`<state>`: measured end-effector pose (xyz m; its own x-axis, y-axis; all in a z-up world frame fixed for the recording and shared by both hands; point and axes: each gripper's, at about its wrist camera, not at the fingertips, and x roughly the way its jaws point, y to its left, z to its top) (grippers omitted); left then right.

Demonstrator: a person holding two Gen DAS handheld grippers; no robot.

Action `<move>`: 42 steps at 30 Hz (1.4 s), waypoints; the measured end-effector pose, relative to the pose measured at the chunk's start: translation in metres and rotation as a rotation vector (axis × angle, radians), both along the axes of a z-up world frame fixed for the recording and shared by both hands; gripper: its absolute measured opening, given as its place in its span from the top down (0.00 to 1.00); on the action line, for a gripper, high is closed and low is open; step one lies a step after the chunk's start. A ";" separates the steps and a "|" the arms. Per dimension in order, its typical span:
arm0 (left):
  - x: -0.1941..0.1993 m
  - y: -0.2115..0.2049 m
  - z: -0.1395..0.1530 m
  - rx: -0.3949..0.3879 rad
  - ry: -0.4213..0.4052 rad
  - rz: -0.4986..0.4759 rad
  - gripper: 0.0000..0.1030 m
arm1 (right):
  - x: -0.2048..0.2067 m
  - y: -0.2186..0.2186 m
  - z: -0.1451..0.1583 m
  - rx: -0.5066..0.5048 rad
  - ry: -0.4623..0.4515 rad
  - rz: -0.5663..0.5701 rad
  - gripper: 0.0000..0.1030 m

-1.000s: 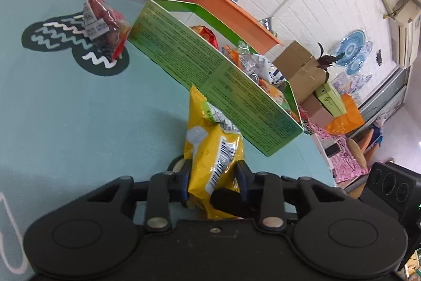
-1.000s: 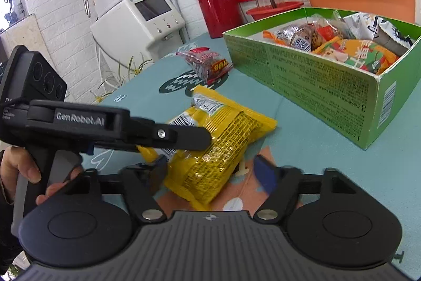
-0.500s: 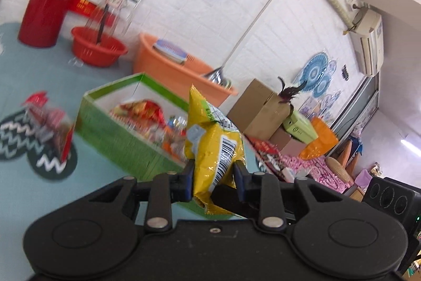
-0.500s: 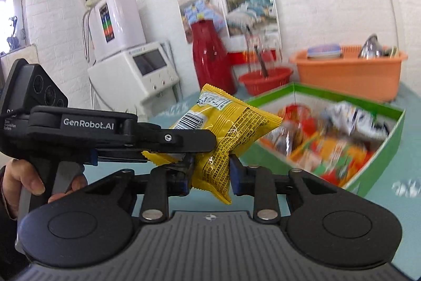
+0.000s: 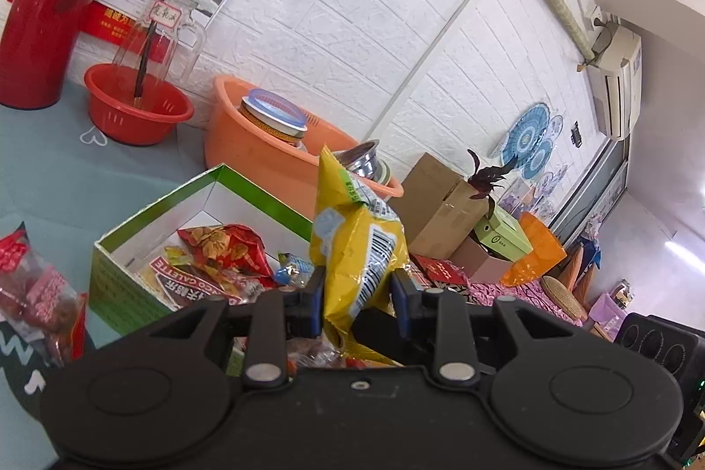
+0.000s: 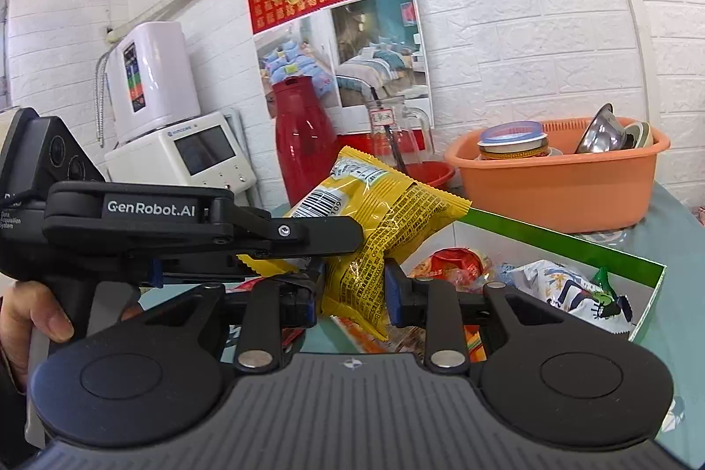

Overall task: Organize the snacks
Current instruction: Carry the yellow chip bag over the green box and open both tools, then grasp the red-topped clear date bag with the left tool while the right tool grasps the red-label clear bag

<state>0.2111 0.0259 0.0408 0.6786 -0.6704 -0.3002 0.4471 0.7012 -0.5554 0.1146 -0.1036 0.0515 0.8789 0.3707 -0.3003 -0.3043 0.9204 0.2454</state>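
1. Above the green box (image 5: 132,289) we see the yellow snack bag (image 5: 357,263) held in the air, pinched by both grippers at once.
2. Our left gripper (image 5: 356,300) is clamped on the lower part of the bag; its blue-padded fingers (image 5: 313,305) press in from either side, and the bag stands nearly upright between them, barcode facing the camera.
3. Our right gripper (image 6: 350,294) is likewise closed on the same bag (image 6: 379,232), gripping a lower corner, while the rest of the bag leans up and to the right.
4. From the right wrist view, the left gripper (image 6: 308,236) reaches in from the left, roughly level, with its body crossing in front of the bag; the person's hand (image 6: 31,320) wraps its handle at the left edge.
5. Below the bag, the box is open and already holds several packets: a red one (image 5: 224,245) near the far wall and a white one (image 6: 568,285) toward the right corner.
6. Beside the box, on the teal tablecloth (image 5: 53,170), a clear packet of red snacks (image 5: 35,298) lies outside it at the left edge.
7. Behind the box we see an orange basin (image 6: 559,188) with bowls in it, a small red basket (image 5: 136,113), and a red thermos (image 5: 39,12) against the white brick wall.
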 end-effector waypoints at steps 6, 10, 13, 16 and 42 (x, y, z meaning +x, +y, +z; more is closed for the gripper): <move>0.028 0.002 -0.015 0.015 0.031 0.008 0.47 | 0.024 0.000 -0.015 -0.013 0.018 -0.008 0.52; 0.037 -0.002 -0.025 0.161 0.012 0.099 0.00 | 0.038 0.014 -0.031 -0.153 -0.005 -0.052 0.44; 0.033 0.002 -0.029 0.188 0.002 0.098 0.00 | 0.040 0.021 -0.039 -0.242 -0.007 -0.061 0.40; 0.028 0.006 -0.027 0.179 0.004 0.101 0.00 | 0.037 0.023 -0.039 -0.274 -0.025 -0.060 0.27; 0.014 0.100 -0.056 0.140 0.170 0.595 0.00 | -0.048 0.013 -0.030 -0.171 0.013 -0.059 0.00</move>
<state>0.2254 0.1256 -0.0148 0.8583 -0.1394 -0.4938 -0.1283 0.8736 -0.4694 0.0666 -0.0910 0.0211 0.8934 0.2610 -0.3658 -0.2464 0.9653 0.0869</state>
